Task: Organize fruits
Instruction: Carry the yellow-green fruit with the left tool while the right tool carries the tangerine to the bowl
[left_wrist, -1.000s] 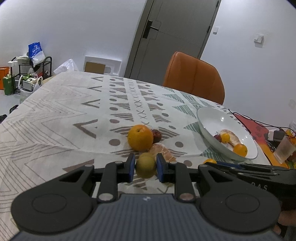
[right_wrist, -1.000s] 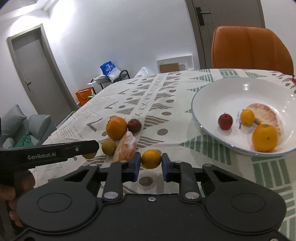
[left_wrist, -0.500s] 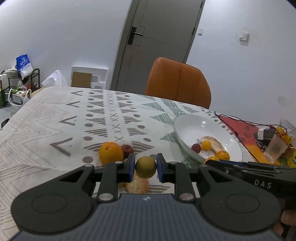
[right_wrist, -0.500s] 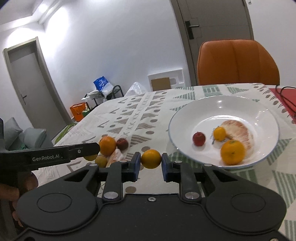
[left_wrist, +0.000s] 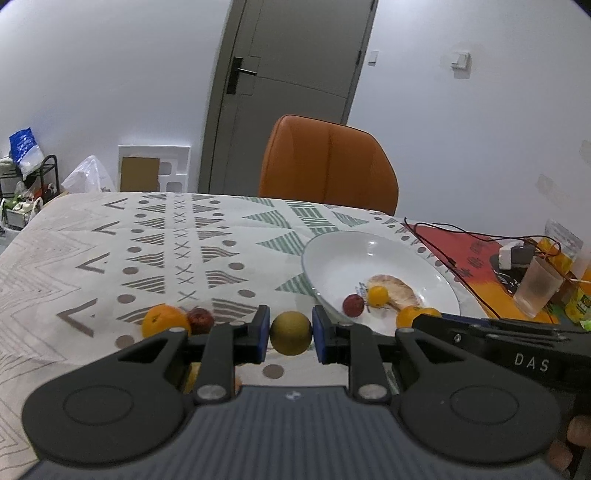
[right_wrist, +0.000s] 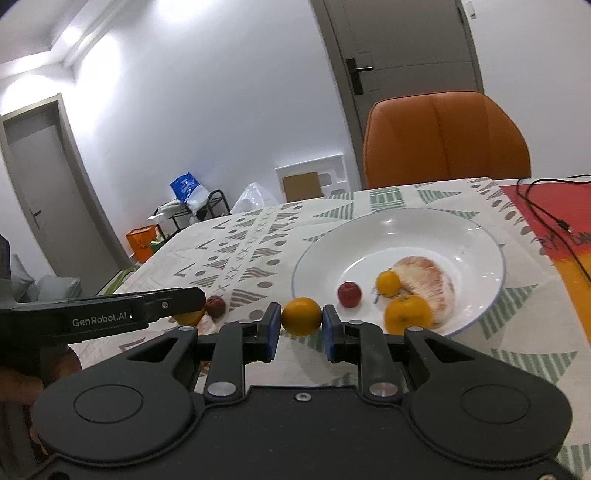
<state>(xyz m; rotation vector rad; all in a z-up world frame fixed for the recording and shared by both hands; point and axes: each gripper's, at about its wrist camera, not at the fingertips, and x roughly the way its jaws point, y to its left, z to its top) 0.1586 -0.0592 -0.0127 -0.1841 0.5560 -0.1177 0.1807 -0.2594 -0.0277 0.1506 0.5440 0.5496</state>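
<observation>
My left gripper is shut on a small olive-green round fruit, held above the patterned tablecloth just left of the white plate. My right gripper is shut on a small yellow-orange fruit near the white plate's left rim. The plate holds a small red fruit, a small yellow fruit, an orange and a peeled pomelo piece. On the cloth to the left lie an orange and a dark red fruit.
An orange chair stands behind the table. At the right are a red mat with black cables, a clear plastic cup and a charger. A shelf and bags stand on the floor at far left.
Both grippers have lifted with their fruits and moved toward the plate. The pile of fruits on the cloth has dropped lower and to the left in both views.
</observation>
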